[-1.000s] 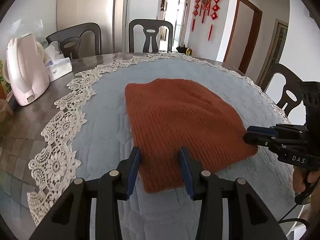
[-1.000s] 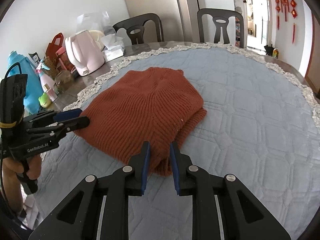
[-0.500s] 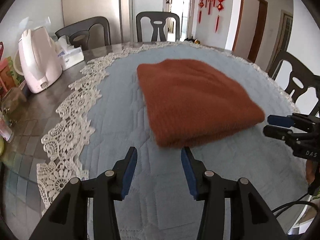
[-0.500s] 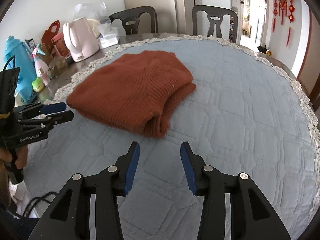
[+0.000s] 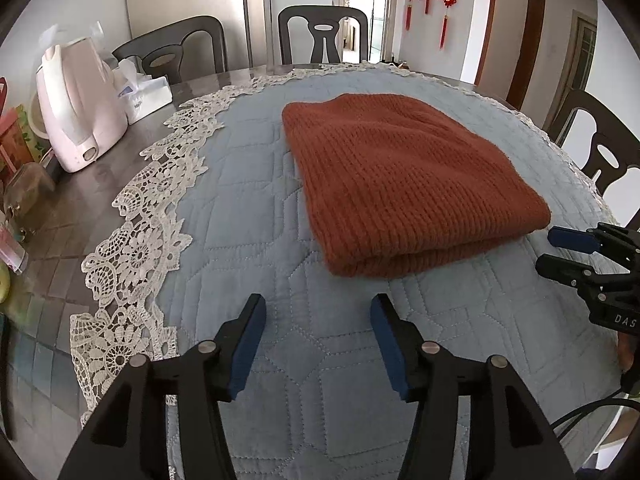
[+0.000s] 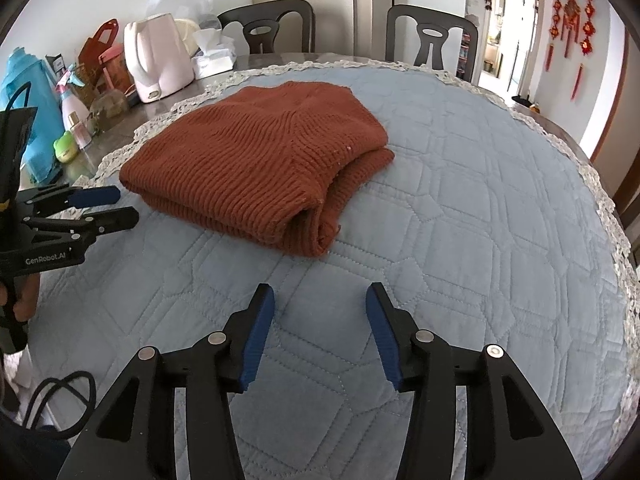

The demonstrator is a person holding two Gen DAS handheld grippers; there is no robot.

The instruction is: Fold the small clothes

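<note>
A rust-orange knitted garment (image 5: 400,176) lies folded in a thick rectangle on the blue quilted table cover (image 5: 256,208); it also shows in the right wrist view (image 6: 260,168). My left gripper (image 5: 318,312) is open and empty, a short way in front of the garment's near edge. My right gripper (image 6: 320,300) is open and empty, in front of the garment's near corner. Each gripper shows in the other's view, the right one (image 5: 560,250) beside the garment's right edge, the left one (image 6: 108,206) beside its left edge.
A pink kettle (image 5: 80,108) and a tissue box (image 5: 146,96) stand on the bare table at the left, with bottles and a blue container (image 6: 36,120) beyond. A white lace border (image 5: 140,240) rims the cover. Dark chairs (image 5: 322,32) stand around the table.
Both grippers have let go of the garment, opened wide and drawn back toward the near table edge. The garment now lies folded and still.
</note>
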